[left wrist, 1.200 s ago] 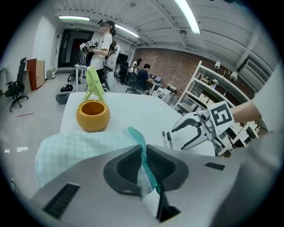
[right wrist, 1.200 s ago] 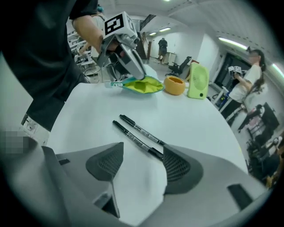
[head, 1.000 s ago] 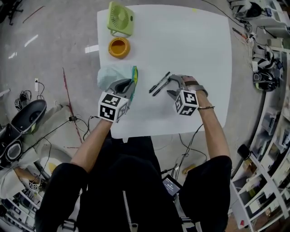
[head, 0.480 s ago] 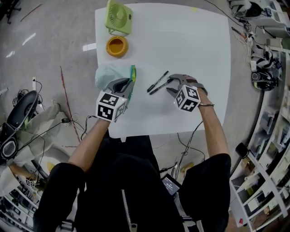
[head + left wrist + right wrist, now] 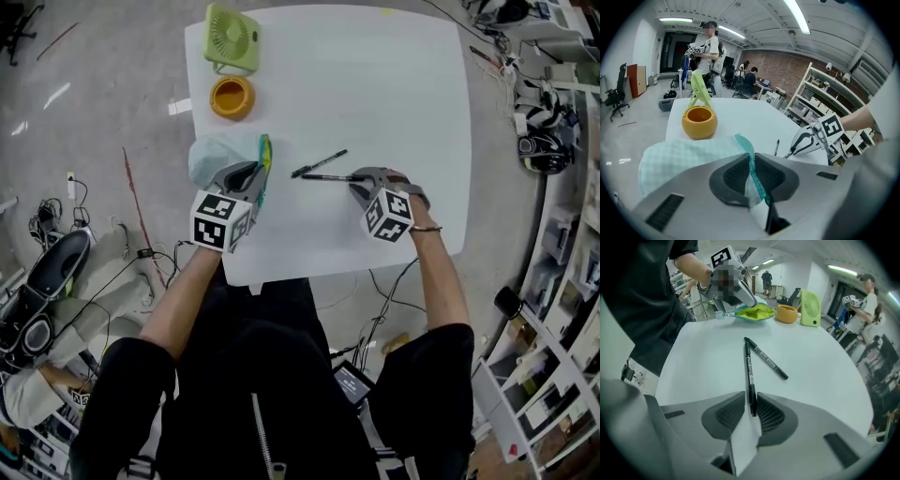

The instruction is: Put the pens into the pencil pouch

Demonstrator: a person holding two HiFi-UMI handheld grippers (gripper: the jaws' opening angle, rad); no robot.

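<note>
On white table (image 5: 394,84), nothing btwn pouch & pens. Mint pouch (image 5: 214,157) near left edge, L gripper (image 5: 251,180) clamped on its zip edge. Green fan (image 5: 232,37) at far-left corner, orange bowl (image 5: 232,97) just beside it, both behind pouch. R gripper (image 5: 361,181) jaws closing on end of one pen (image 5: 328,177); 2nd pen (image 5: 319,163) lies just beyond, far ends about touching.

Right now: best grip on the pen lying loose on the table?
Mid-barrel of the loose pen, from straight above, fingers across it. It lies flat on the table; one end sits close to the other pen, on which the right gripper is closing.
</note>
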